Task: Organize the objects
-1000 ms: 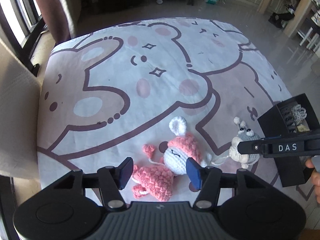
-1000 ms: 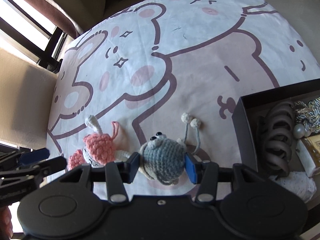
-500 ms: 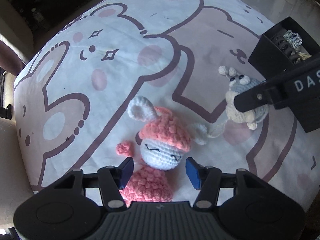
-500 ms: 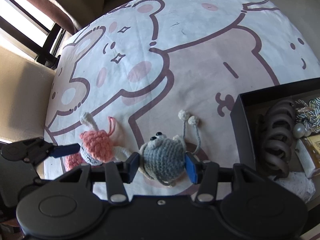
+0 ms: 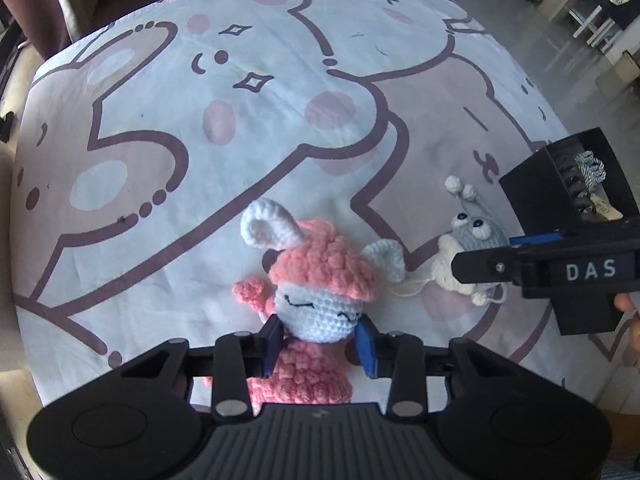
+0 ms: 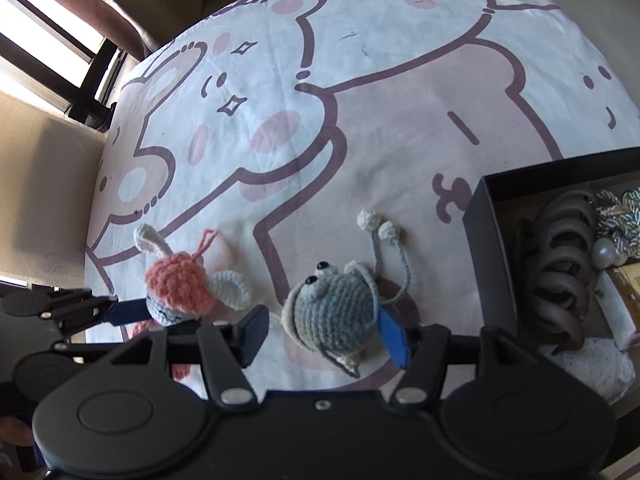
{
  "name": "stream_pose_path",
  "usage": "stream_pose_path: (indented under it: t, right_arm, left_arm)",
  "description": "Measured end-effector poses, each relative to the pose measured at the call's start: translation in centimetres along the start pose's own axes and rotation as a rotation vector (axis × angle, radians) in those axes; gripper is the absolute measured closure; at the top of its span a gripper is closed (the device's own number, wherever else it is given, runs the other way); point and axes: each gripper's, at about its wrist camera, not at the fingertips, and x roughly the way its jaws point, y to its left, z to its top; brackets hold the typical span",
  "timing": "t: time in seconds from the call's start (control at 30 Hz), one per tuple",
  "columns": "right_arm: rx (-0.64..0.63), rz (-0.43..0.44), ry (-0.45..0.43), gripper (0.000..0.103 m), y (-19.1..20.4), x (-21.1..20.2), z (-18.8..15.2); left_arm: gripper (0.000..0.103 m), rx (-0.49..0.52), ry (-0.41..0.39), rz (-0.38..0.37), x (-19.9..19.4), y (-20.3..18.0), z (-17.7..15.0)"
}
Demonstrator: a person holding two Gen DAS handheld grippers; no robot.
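On the bear-print cloth (image 5: pixel 280 128), the left gripper (image 5: pixel 320 338), jaws just closing, pinches the pink bunny doll (image 5: pixel 320 292), ears pointing away. Right view: the right gripper (image 6: pixel 324 330), just opening, straddles the grey snail doll (image 6: pixel 332 312), antennae pointing away; black box (image 6: pixel 492 248) alongside.

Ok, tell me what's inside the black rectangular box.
The black rectangular box holds a dark brown plastic claw hair clip, a silvery twisted cord, a pearl bead and white lace. The box's floor and anything beneath them is covered.
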Motion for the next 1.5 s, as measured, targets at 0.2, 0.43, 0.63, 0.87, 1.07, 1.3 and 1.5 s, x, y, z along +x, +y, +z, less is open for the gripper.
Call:
stream_pose_path:
  t: [0.2,0.43,0.63,0.87,1.07,1.3,1.5]
  right_arm:
    - [0.007,-0.008,0.045,0.047,-0.2,1.6,-0.1]
    - [0.020,-0.002,0.037,0.048,-0.4,1.6,0.0]
    - [0.010,0.006,0.028,0.050,-0.3,1.3,0.1]
    - [-0.017,0.039,-0.013,0.050,0.4,-0.3,0.2]
    - [-0.047,0.052,-0.065,0.050,1.1,-2.5,0.3]
    - [-0.082,0.063,-0.143,0.050,1.8,-5.8,0.1]
    - [-0.078,0.078,-0.191,0.050,1.6,-8.5,-0.2]
  left_arm:
    - [0.063,0.071,0.042,0.063,1.1,-1.2,-0.2]
    - [0.061,0.128,0.053,0.101,1.8,-1.8,-0.3]
    - [0.067,0.134,0.048,0.105,1.2,-1.9,-0.2]
    - [0.068,0.103,-0.008,0.116,-0.8,-2.2,0.2]
    - [0.068,0.078,-0.058,0.129,-2.8,-2.7,0.5]
    - [0.068,0.053,-0.134,0.115,-6.0,-4.1,0.7]
    - [0.068,0.046,-0.193,0.113,-8.4,-5.6,0.8]
